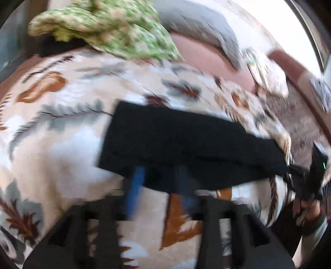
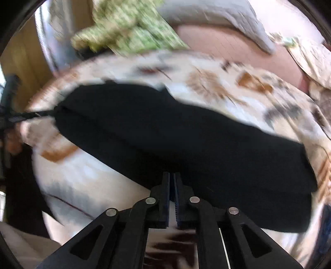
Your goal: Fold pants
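Left wrist view, blurred: big bed covered by a cream blanket with grey and rust leaf print [image 1: 62, 144]. At its far side, pink sheet [image 1: 198, 60], a grey quilted pillow [image 1: 198, 22], and a crumpled green-and-white patterned cloth [image 1: 107, 27]. Folded black fabric pants [image 1: 175, 140] lie flat across the middle of the blanket as a long dark band. Left tongs [image 1: 161, 182] sit at the near edge of the pants, blue-padded fingers [image 1: 135, 186] spread well apart, nothing visibly pinched between them. At the far right of this view, the other black tool and a person's hand [image 1: 308, 209] holding it, just beside the pants' right end.

Right wrist view, also blurred: same pants [image 2: 165, 136] running left to right on the blanket [image 2: 82, 178]. Right tongs [image 2: 171, 180] hover at the near pants edge, jaws only a narrow slit apart, no cloth seen in the gap. Green cloth [image 2: 128, 27] and grey pillow [image 2: 211, 14] at the top. Left tool is visible at the far left edge by the pants' left end.
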`<state>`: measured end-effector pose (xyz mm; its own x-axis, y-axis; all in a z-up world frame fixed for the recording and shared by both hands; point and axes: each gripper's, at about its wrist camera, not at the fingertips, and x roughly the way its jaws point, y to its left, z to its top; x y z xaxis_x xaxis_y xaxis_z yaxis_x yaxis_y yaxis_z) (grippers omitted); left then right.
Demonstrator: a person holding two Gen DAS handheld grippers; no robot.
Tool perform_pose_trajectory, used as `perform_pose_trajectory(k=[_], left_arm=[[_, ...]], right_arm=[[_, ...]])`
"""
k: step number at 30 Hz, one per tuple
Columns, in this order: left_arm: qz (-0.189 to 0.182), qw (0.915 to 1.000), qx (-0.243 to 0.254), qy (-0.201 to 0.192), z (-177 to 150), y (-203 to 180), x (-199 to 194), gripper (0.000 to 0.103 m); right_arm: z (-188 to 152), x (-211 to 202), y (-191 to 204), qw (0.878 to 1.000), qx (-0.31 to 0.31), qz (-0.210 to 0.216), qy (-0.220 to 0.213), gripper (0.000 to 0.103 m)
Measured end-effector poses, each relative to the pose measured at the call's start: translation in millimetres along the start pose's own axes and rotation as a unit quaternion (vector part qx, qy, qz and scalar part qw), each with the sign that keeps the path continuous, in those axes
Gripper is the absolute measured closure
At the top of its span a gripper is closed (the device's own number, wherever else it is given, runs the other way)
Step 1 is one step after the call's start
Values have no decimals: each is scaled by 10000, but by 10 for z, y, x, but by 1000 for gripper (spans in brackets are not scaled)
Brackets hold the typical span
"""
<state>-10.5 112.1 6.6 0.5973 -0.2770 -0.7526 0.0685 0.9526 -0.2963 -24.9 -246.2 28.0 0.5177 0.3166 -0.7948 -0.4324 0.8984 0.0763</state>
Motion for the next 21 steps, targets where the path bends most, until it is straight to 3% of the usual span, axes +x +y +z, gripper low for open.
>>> perform_pose_trajectory(k=[1,2,5,9,10,12,13,14,15,17,21], left_arm=[[76,9997,-119,-181,16,47,-43,28],[172,9990,-250,-328,44,98,-70,27],[474,9976,-441,-230,179,175,30,26],[739,9968,-301,-53,262,116,276,27],[721,9970,-281,-32,267,92,319,27],[636,9978,-176,-77,283,34,392,27],[609,9981,-114,-72,297,1,435,40],[581,9983,-75,2,312,-24,487,58],[567,9983,-65,128,323,-37,524,101],[467,9986,-159,206,350,-34,514,103],[416,9991,-59,-77,304,-52,191,103]], right_arm=[[42,-25,108,9997,-159,-16,-159,47],[85,-22,213,9991,-291,-28,-315,29],[225,176,515,9985,-448,73,-316,29],[340,538,879,9959,-827,14,-363,30],[350,631,951,9947,-964,-99,-345,33],[379,800,1026,9920,-1180,-326,-321,50],[388,860,1021,9918,-1175,-417,-280,72],[413,894,992,9928,-1095,-448,-197,92],[452,886,933,9952,-889,-357,-188,97],[516,764,820,9986,-490,-29,-189,98],[482,402,860,9979,-539,190,-320,99]])
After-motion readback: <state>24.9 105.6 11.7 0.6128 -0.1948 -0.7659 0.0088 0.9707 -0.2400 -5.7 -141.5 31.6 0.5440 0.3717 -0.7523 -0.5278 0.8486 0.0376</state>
